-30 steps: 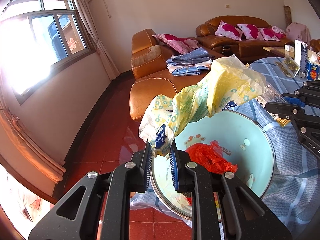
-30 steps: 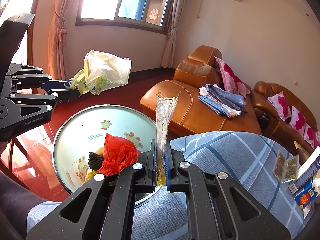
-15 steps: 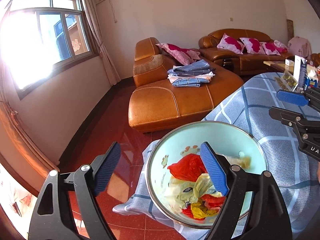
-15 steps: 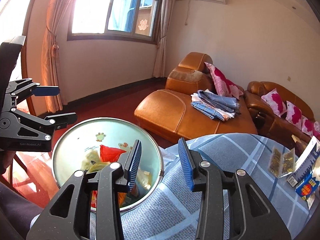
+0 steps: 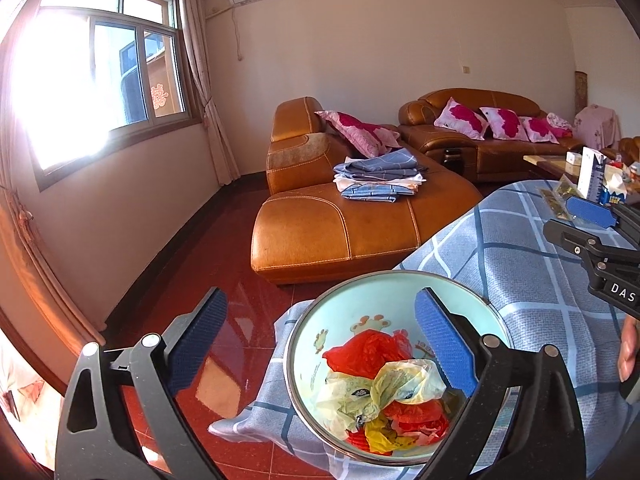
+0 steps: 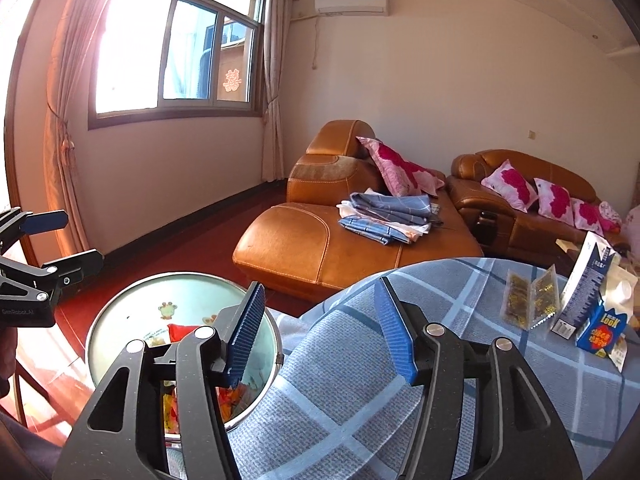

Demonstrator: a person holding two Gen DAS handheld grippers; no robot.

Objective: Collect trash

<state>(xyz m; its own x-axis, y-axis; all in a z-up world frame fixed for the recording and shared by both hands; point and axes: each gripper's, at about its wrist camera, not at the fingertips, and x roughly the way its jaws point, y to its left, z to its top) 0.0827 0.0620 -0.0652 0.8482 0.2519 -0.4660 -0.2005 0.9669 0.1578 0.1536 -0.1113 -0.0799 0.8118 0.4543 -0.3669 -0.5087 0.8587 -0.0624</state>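
Both hand-held grippers, left (image 5: 320,344) and right (image 6: 320,330), are opening, empty. Packets (image 6: 530,298) at two o'clock are looking light, crinkly; pinching an edge seems best.

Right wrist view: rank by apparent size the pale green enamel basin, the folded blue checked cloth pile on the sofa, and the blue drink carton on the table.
1. Pale green enamel basin, partly hidden by the tool.
2. Folded blue checked cloth pile.
3. Blue drink carton.
The cloth pile lies much farther off, so its true size may exceed this rank.
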